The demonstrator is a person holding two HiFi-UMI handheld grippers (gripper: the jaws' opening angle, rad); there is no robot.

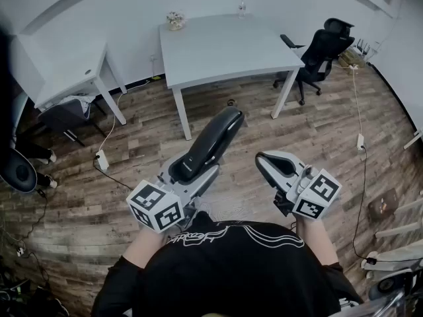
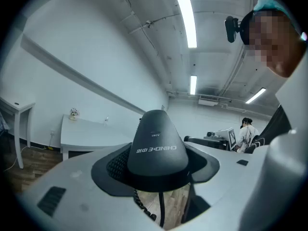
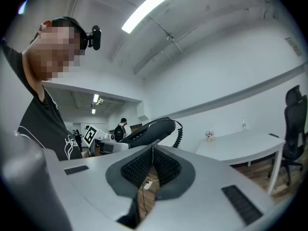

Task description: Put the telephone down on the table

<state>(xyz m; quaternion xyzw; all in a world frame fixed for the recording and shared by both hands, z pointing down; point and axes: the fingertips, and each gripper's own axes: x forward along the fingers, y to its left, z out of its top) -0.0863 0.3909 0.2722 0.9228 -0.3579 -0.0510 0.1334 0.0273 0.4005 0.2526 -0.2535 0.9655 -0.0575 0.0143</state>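
Black T-shirt (image 1: 231,273) with white print

This is an office room. A large white counter (image 1: 225,45) and a smaller counter (image 1: 66,71) stand near the white wall, with a black swivel office chair (image 1: 320,48) beside. A power strip (image 1: 102,159) with cables lies on the wood floor (image 1: 317,144). Long tube lamps (image 2: 185,16) are on the ceiling.

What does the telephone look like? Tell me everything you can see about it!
The telephone is a long, curved black handset, shiny like plastic, with small pale lettering on its end. A curly black cord hangs from it. The left gripper squeezes it between its jaws, and it pokes forward over the wooden floor, not yet on the white table.
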